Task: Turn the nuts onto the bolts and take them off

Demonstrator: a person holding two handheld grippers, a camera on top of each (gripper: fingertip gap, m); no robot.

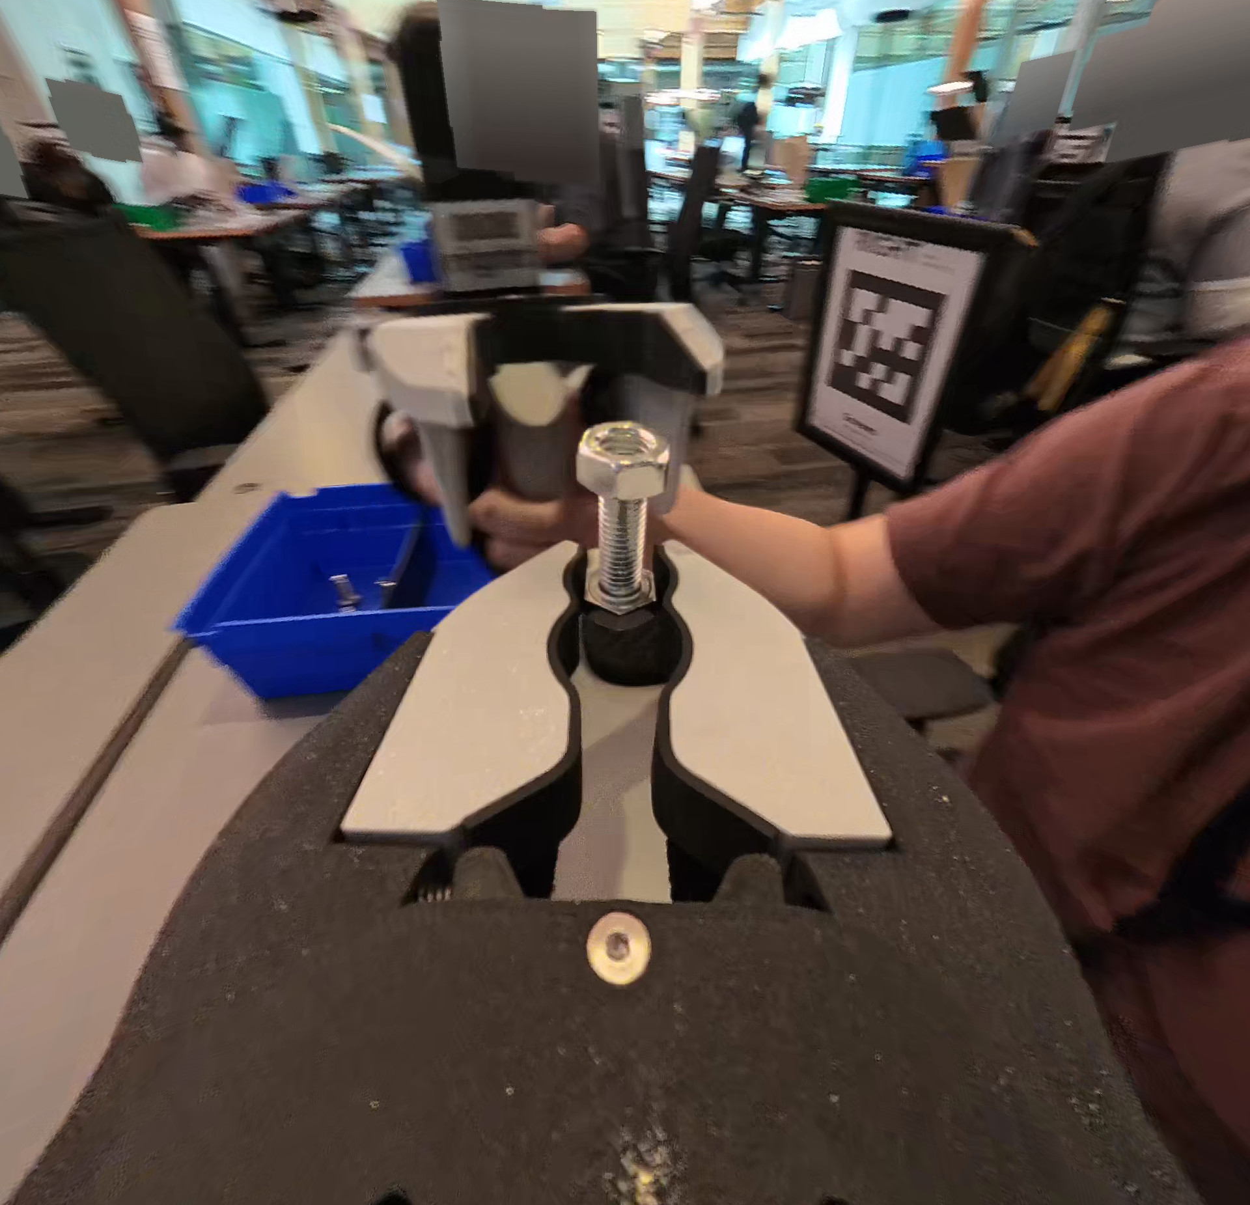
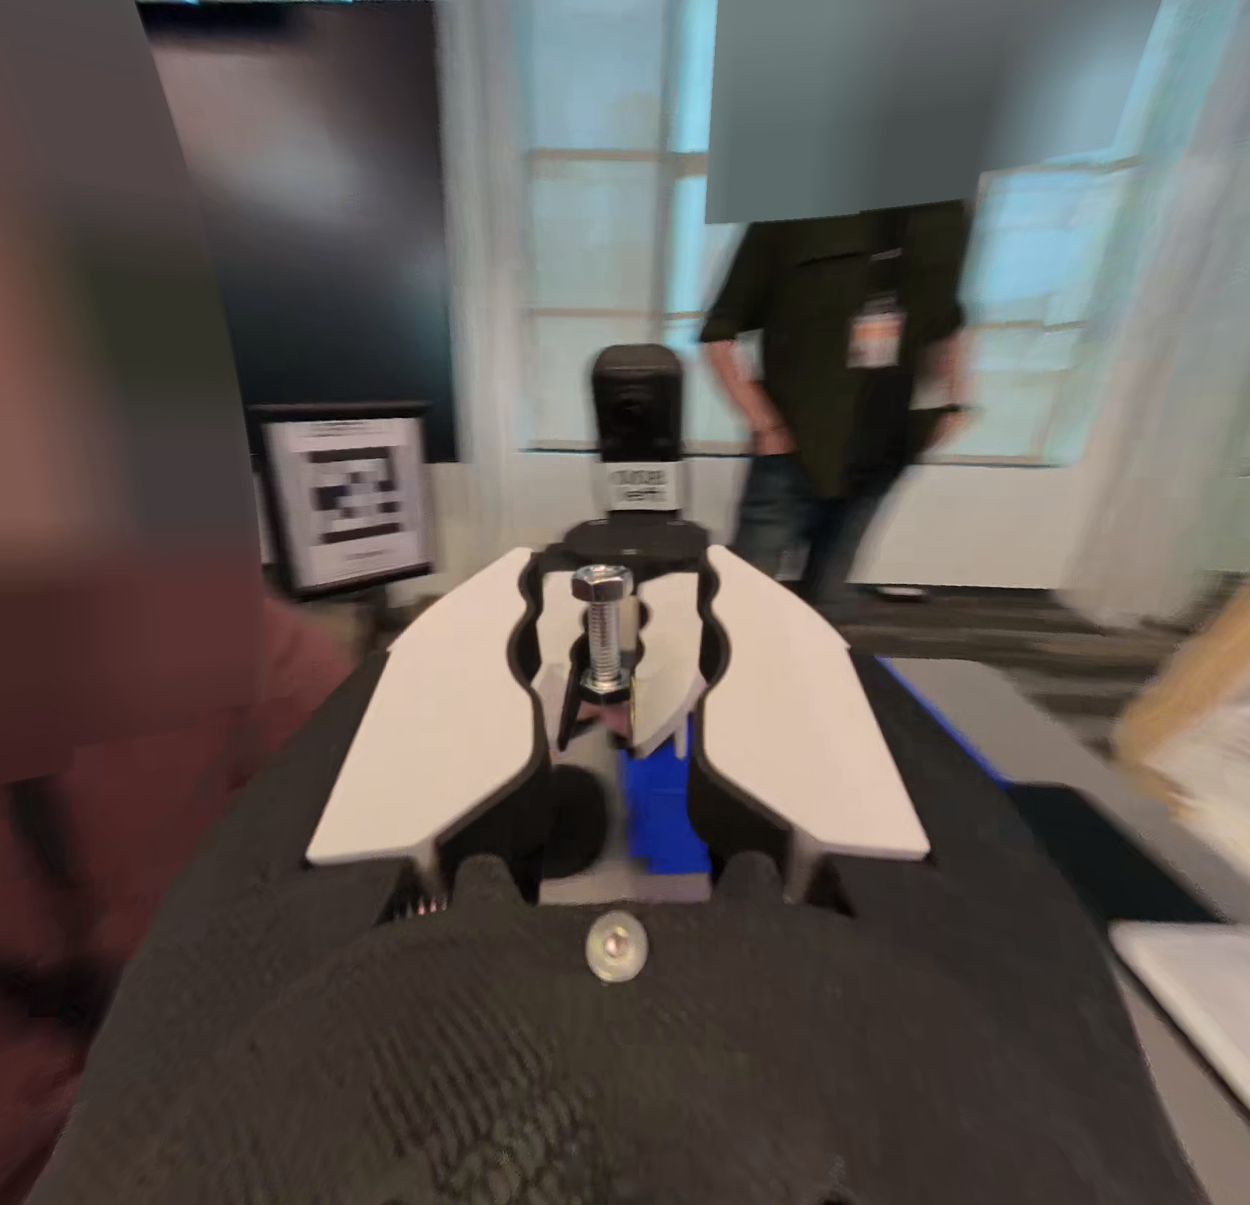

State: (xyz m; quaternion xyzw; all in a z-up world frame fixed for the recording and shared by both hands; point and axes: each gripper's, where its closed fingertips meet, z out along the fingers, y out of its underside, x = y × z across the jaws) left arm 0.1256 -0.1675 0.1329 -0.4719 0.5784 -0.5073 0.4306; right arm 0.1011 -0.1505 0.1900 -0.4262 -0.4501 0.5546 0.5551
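Bolt (image 1: 619,543) held upright in the air by the left gripper (image 1: 619,554), jaws narrow and closed on its hex head at the bottom. Nut (image 1: 622,459) sitting at the very top of the thread. Under the head a black piece, not possible to tell what.

Seen only from the left wrist view: blue bin (image 1: 270,631) on the desk (image 1: 81,699), close to the desk edge on the person's side, with a few small bolts inside. Also the hand (image 1: 527,516) wrapped around the handle of the right gripper (image 1: 548,469), forearm stretched forward out of a red-brown sleeve (image 1: 1082,564), gripper raised just behind the bolt. Framed marker board (image 1: 886,354) on a stand behind the arm.

Seen only from the right wrist view: right gripper (image 2: 619,557) with jaws wide, one finger on each side of the nut (image 2: 602,584), a gap on both sides, no touching. Opposite, the left gripper (image 2: 612,699) facing back, its camera above, tips pinching the bolt (image 2: 602,631) at its head. Standing person in a dark jacket (image 2: 845,361) in front of the windows, blurred.
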